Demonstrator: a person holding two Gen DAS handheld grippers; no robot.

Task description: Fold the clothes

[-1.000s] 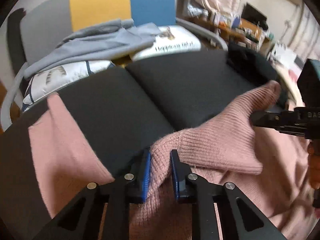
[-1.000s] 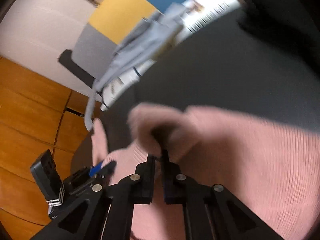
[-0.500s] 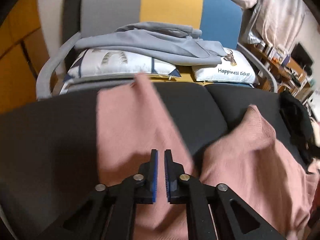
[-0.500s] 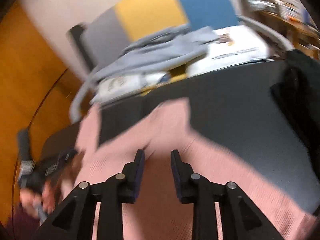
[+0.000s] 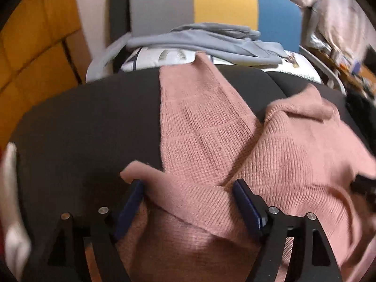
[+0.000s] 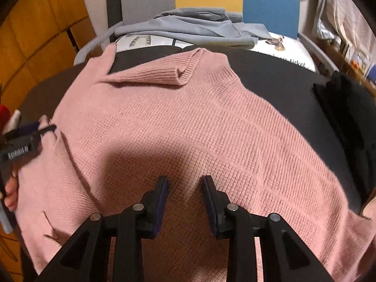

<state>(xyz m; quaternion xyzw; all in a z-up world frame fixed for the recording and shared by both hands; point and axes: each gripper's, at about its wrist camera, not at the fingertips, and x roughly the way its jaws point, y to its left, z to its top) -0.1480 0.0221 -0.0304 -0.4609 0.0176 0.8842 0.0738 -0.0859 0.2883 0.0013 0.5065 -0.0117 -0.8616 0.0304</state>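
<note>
Pink knit sweater (image 6: 188, 122) spread on black sofa seat (image 5: 82, 122), left gripper (image 5: 188, 202) gaping wide, right gripper (image 6: 185, 195) parted, pillow (image 6: 293, 54) lettering ending "ticket", left gripper's label unreadable

A dusty pink waffle-knit pattern with ribbed collar is shown by the sweater (image 6: 188, 122). The surface (image 5: 89, 127) beneath is coloured black. Grey, yellow and blue panels are borne by the chair back (image 5: 223, 7); the draped garment (image 6: 192, 25) is grey-blue.
</note>
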